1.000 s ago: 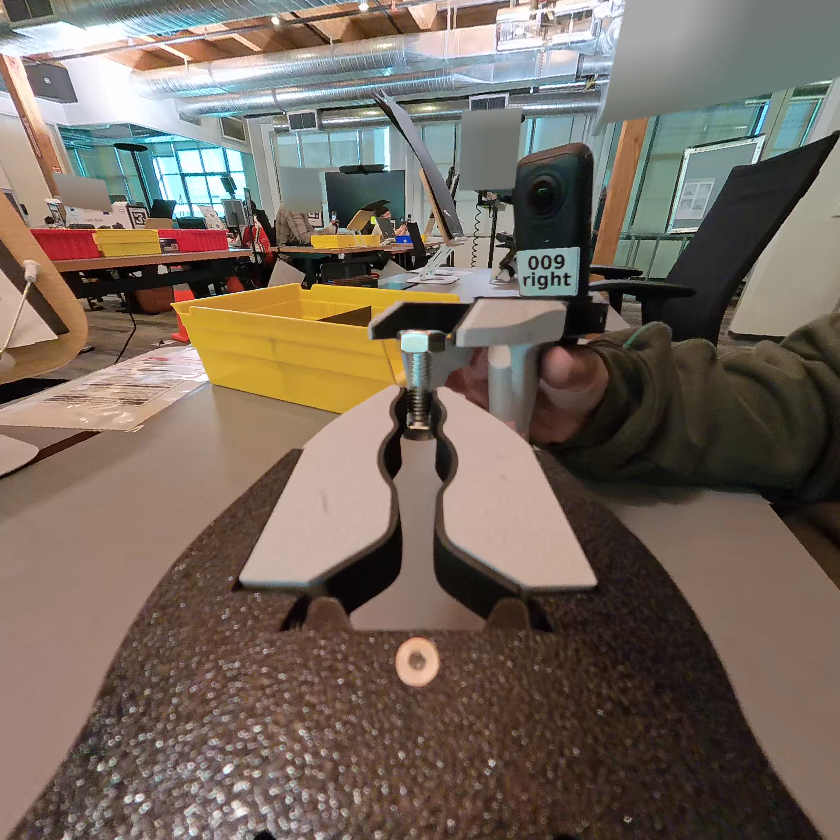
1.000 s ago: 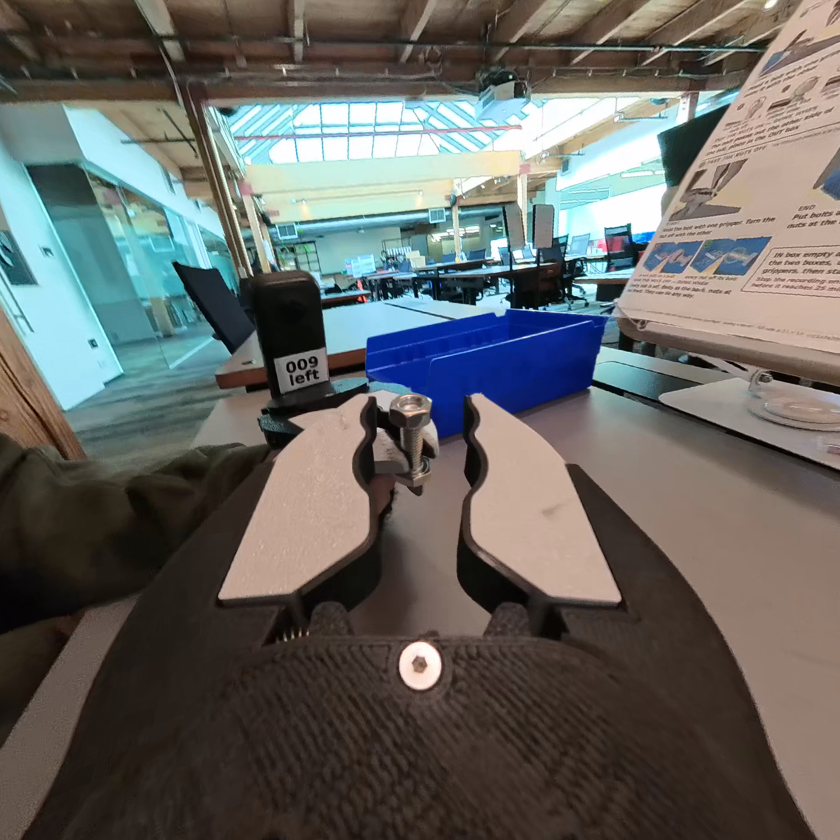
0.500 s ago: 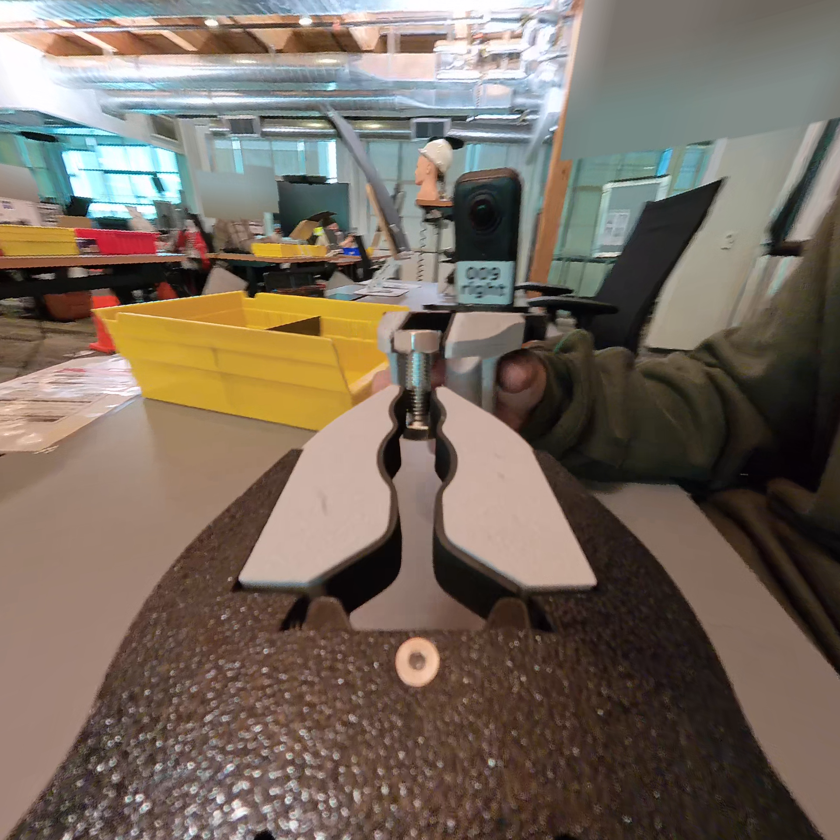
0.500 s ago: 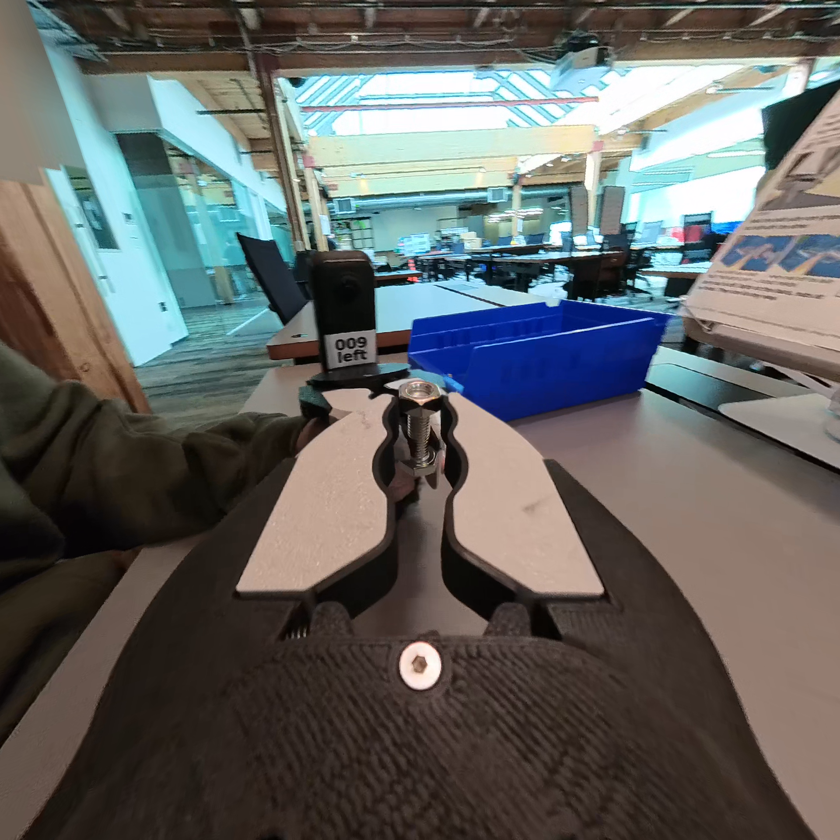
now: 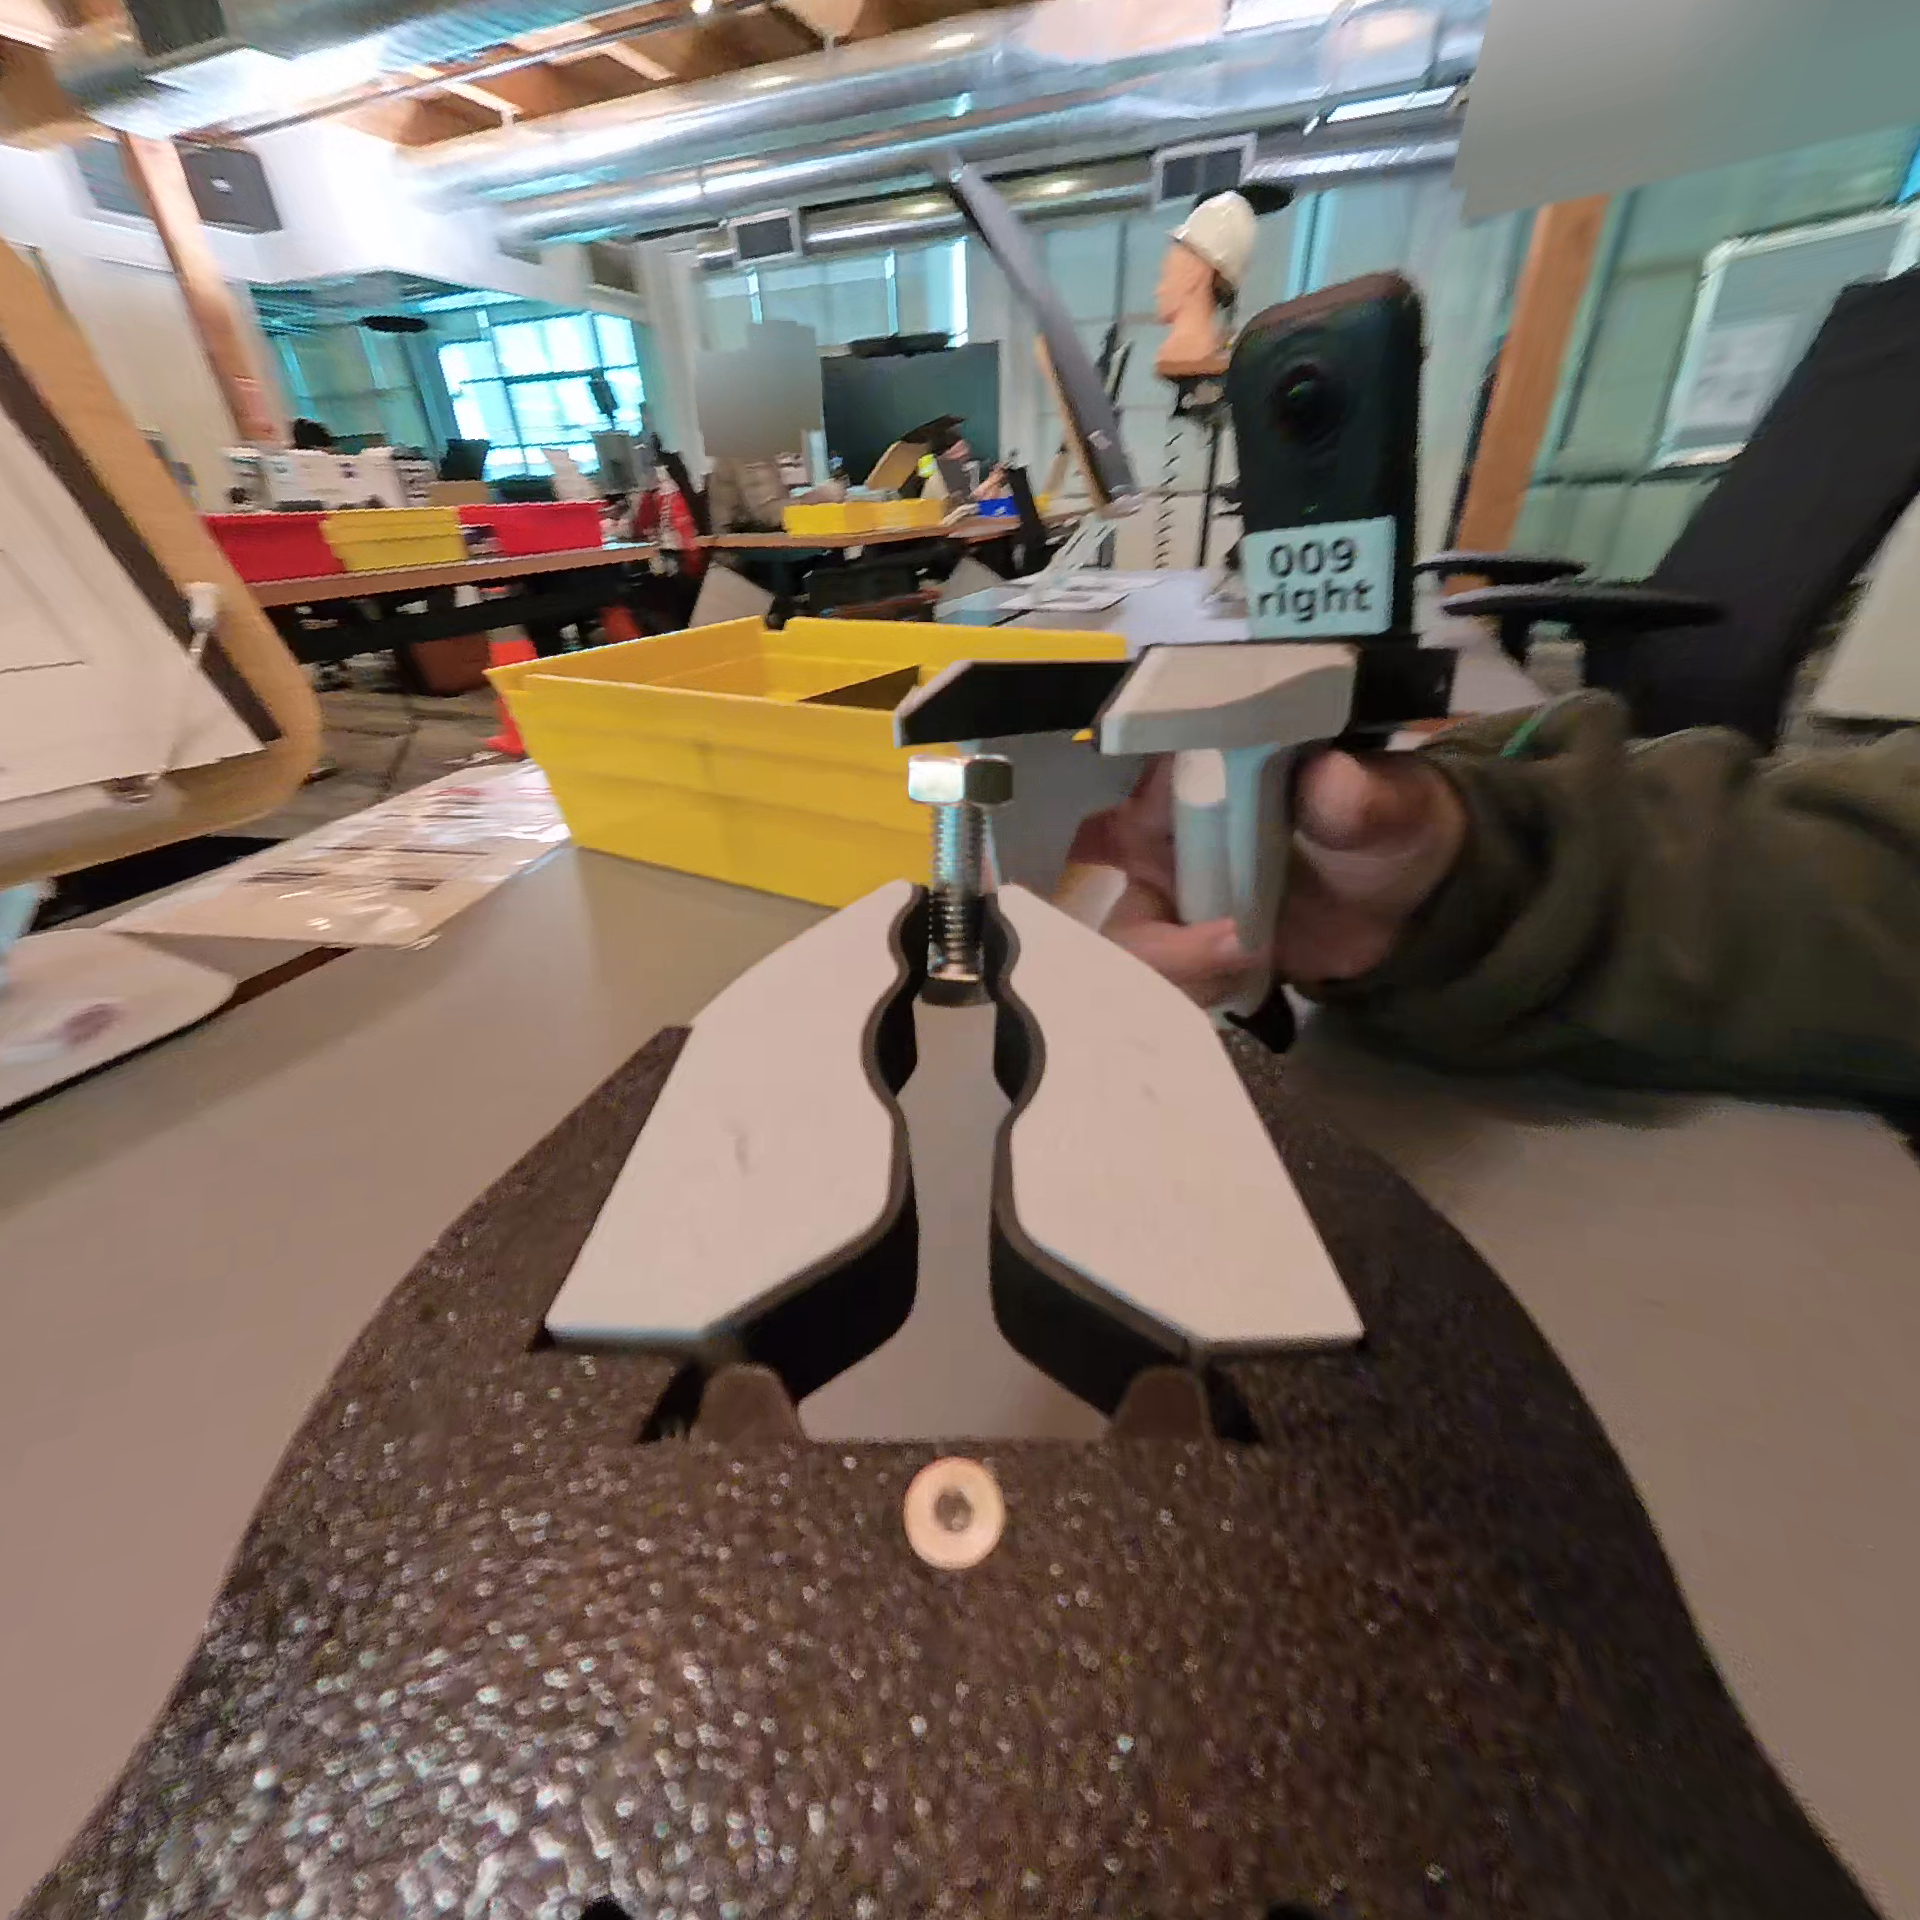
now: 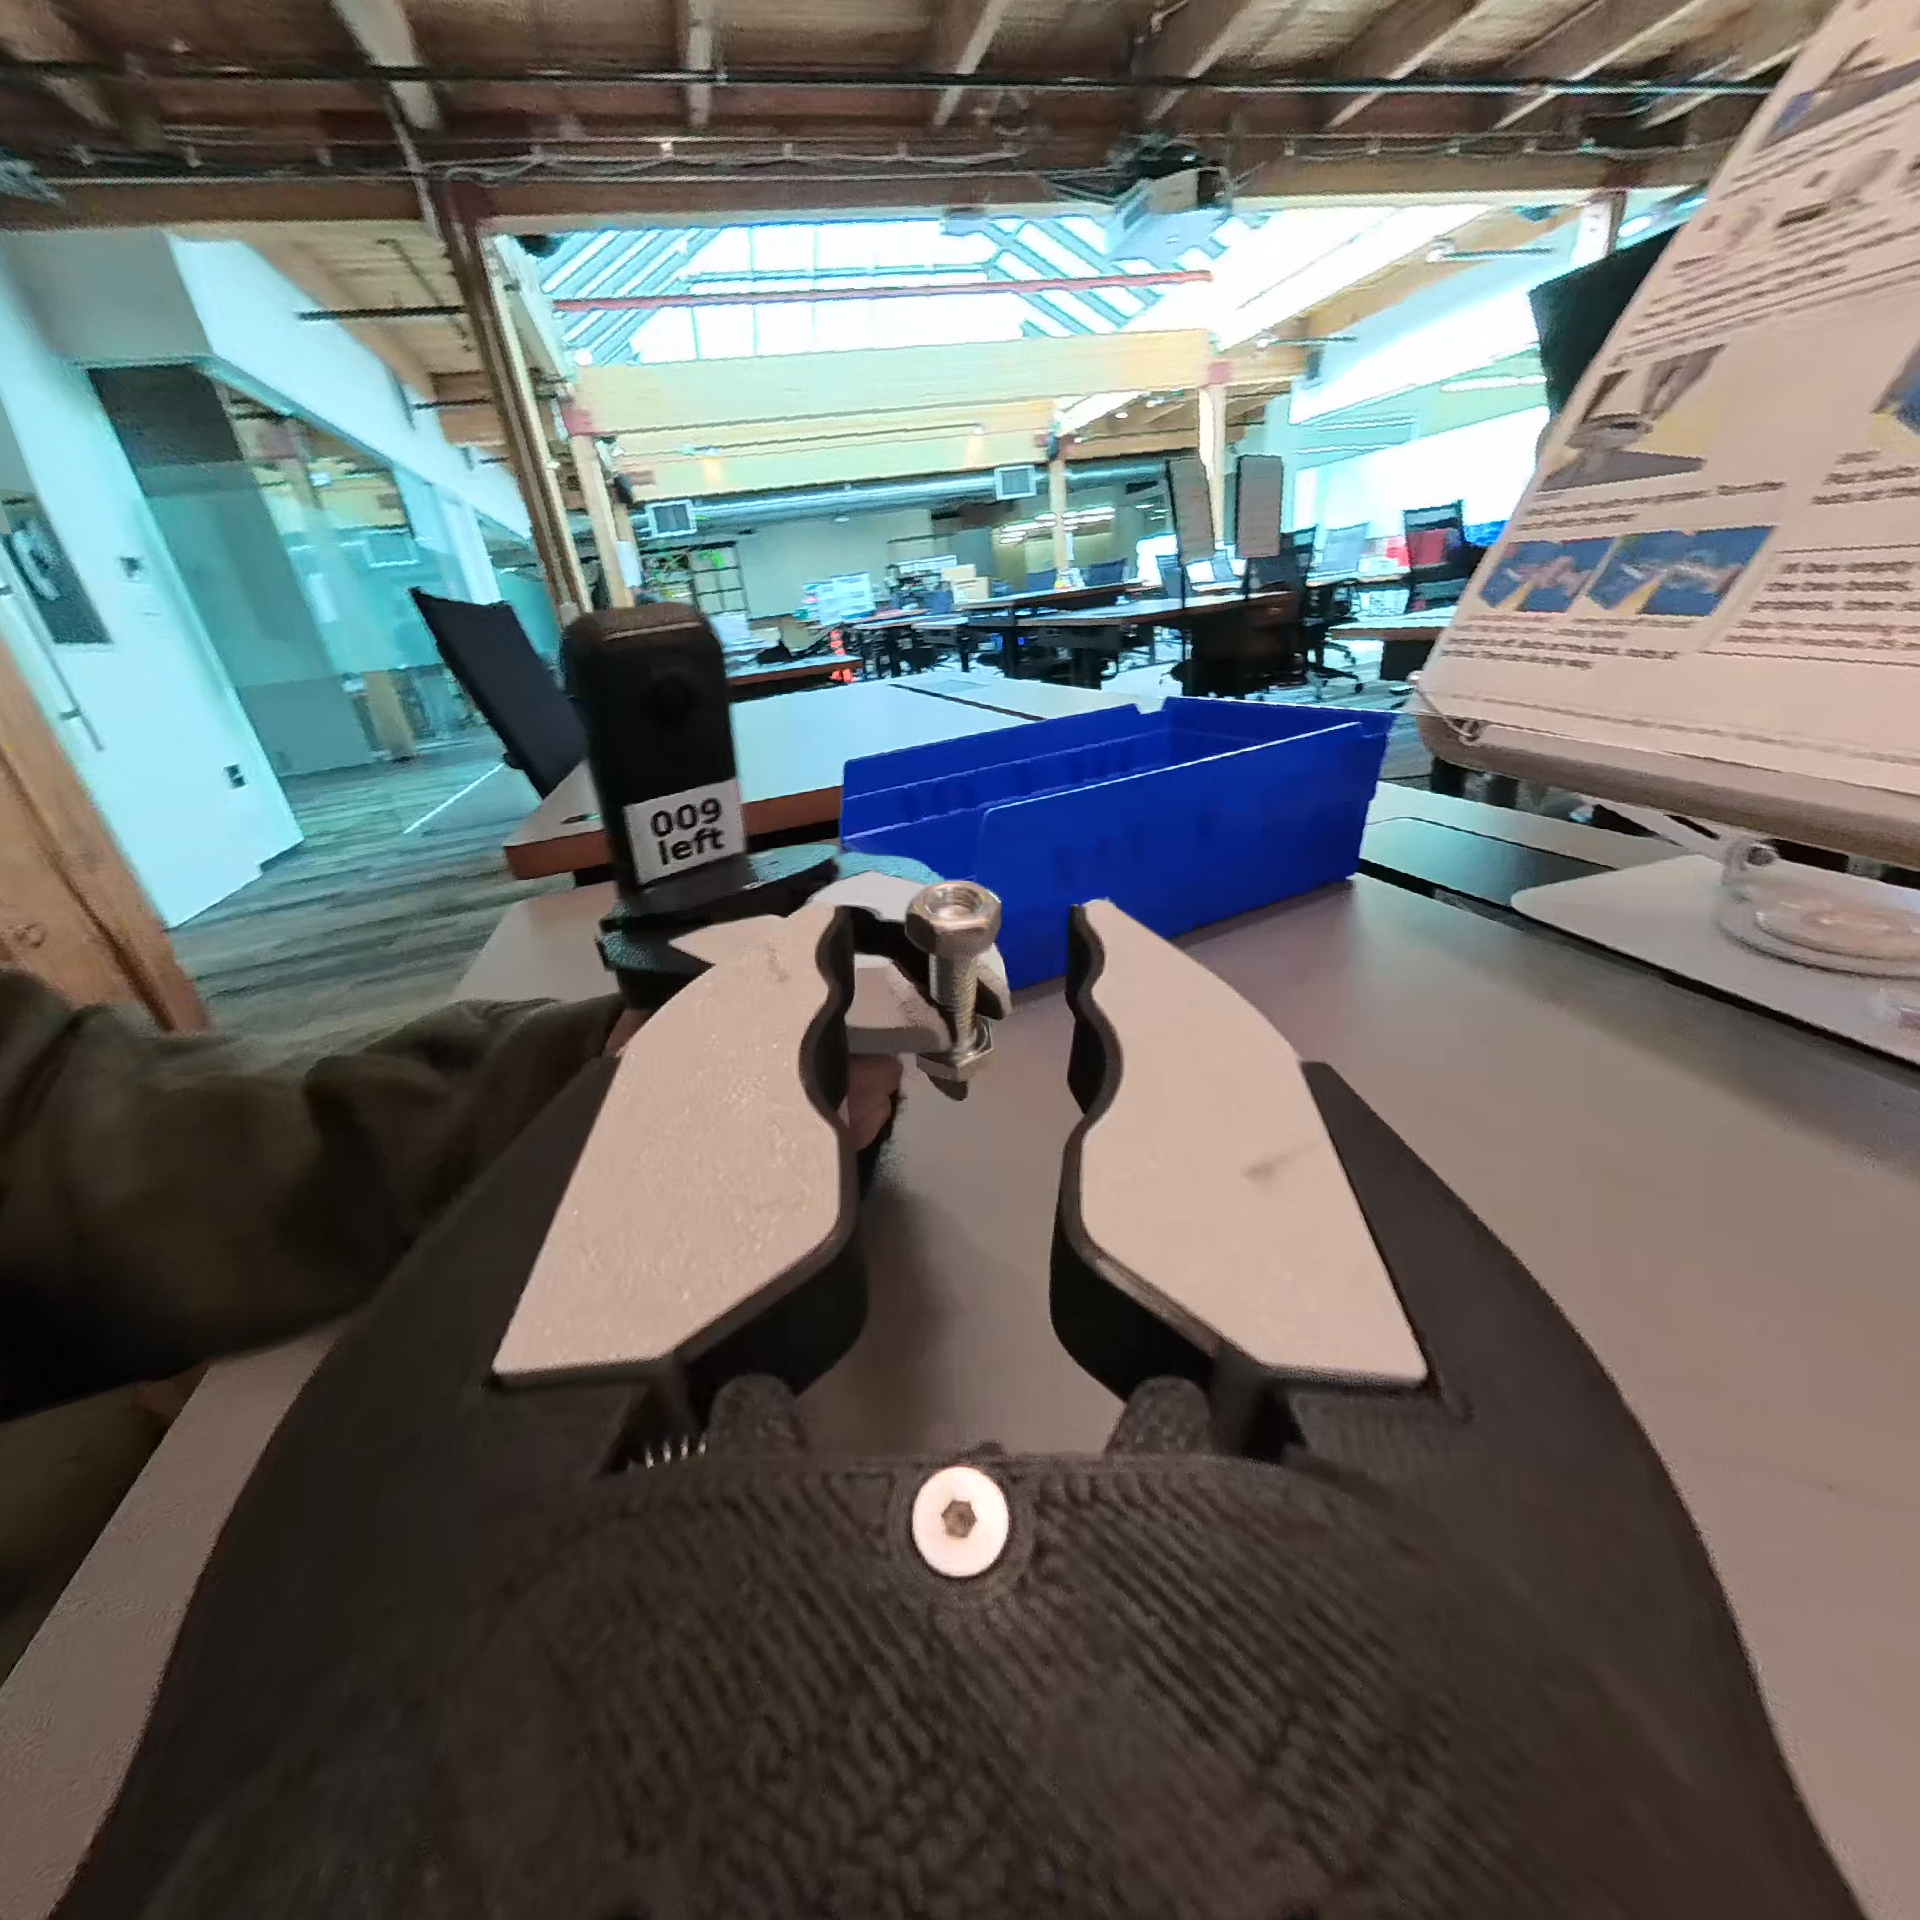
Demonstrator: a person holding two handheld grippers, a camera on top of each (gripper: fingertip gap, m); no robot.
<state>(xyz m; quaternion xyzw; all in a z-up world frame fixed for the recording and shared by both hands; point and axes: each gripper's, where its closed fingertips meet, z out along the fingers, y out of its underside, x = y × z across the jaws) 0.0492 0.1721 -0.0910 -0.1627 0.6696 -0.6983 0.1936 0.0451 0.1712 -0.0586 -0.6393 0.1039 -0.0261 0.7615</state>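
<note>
My left gripper (image 5: 954, 899) is shut on the threaded shaft of a silver bolt (image 5: 956, 862) and holds it upright above the grey table (image 5: 312, 1091). A hex nut (image 6: 951, 914) sits at the bolt's top end. My right gripper (image 6: 956, 935) is open, with one jaw on each side of the nut and neither touching it. In the left wrist view the right gripper (image 5: 1013, 707) is held in a hand, with its fingers just above the bolt's top. In the right wrist view the left gripper (image 6: 951, 1023) grips the bolt low down.
A yellow bin (image 5: 748, 748) stands behind the bolt. A blue bin (image 6: 1143, 821) stands behind it on the other side. A tilted instruction sheet on a stand (image 6: 1714, 520) is at the right. Papers (image 5: 384, 862) lie on the table. A black chair (image 5: 1766, 520) is beyond the table. My left and right fingertips are right by each other.
My right gripper was open, closed around the nut half a second ago, and has opened again. My left gripper has kept hold of the bolt. Both views have swung a little.
</note>
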